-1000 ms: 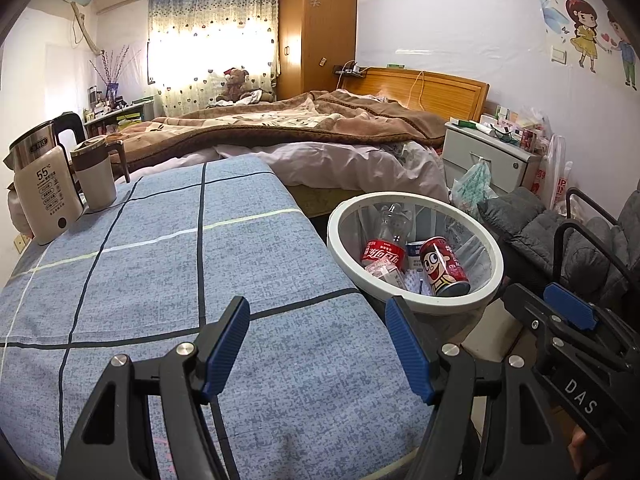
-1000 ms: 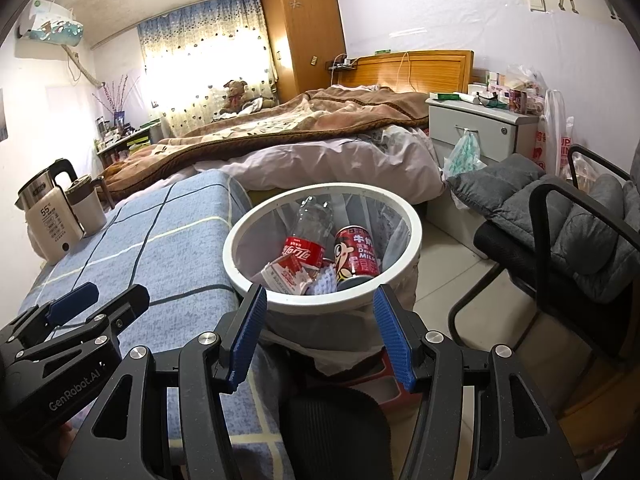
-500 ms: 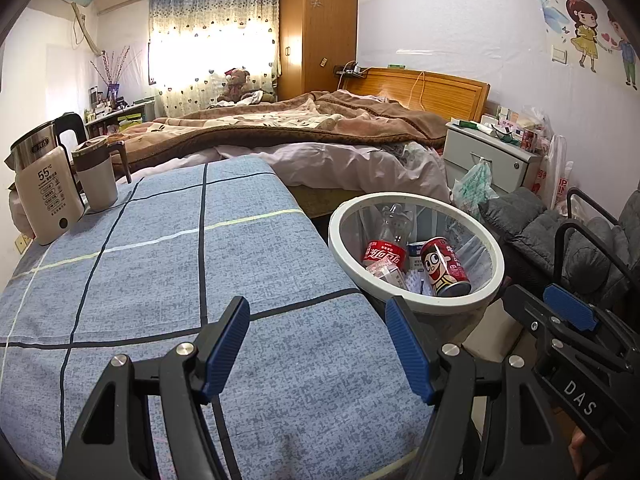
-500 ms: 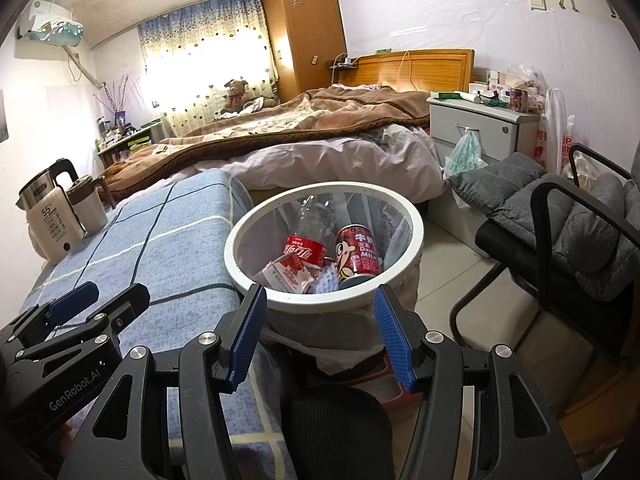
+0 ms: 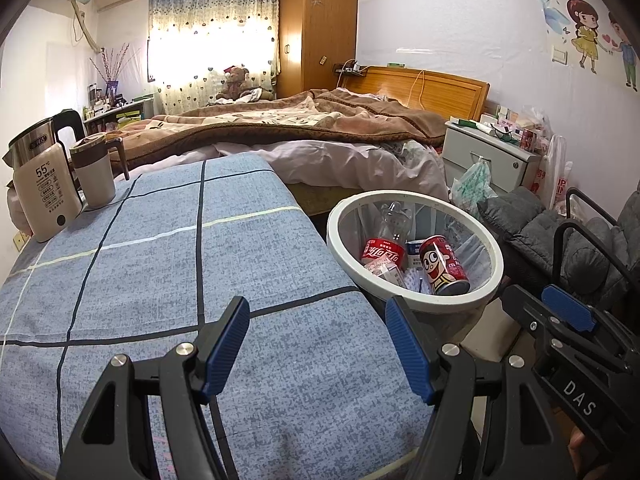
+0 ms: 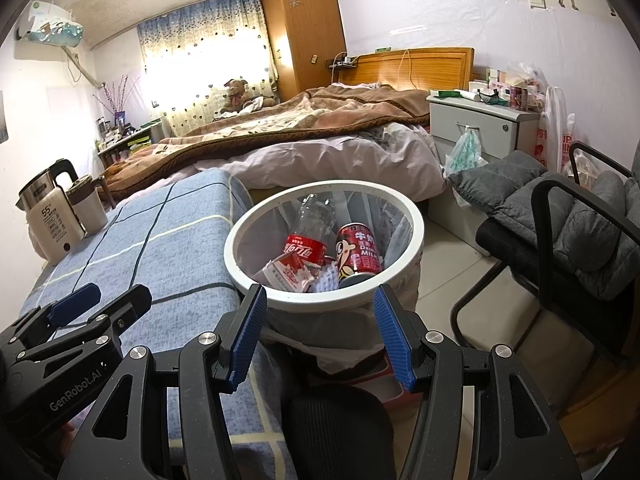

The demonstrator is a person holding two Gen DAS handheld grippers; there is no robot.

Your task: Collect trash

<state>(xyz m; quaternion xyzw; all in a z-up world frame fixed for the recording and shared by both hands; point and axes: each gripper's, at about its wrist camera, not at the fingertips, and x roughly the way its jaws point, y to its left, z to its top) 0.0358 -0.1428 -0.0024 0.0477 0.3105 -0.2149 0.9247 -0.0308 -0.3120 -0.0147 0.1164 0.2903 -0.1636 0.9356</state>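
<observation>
Trash lies inside the white bin point(image 6: 324, 298): a clear cola bottle point(image 6: 306, 236), a red drink can point(image 6: 358, 256) and a torn carton point(image 6: 286, 272). Right tongs point(image 6: 318, 334) and left tongs point(image 5: 318, 354) are both wide open, holding nothing. Left tongs hover over the blue-covered bench point(image 5: 160, 260), which carries a kettle point(image 5: 40, 184).

— What's sitting in the bin point(image 6: 325, 303)?

— A clear bottle point(image 6: 310, 232) with a red label is leaning neck-up against the far wall, and a red can point(image 6: 359, 255) is standing tilted just beside it, on its right.

— Anything else?

— A crumpled red-and-white carton point(image 6: 286, 273) is lying in front of the bottle, touching it. The white-rimmed, bag-lined bin is standing upright beside the tabletop point(image 5: 168, 272).
</observation>
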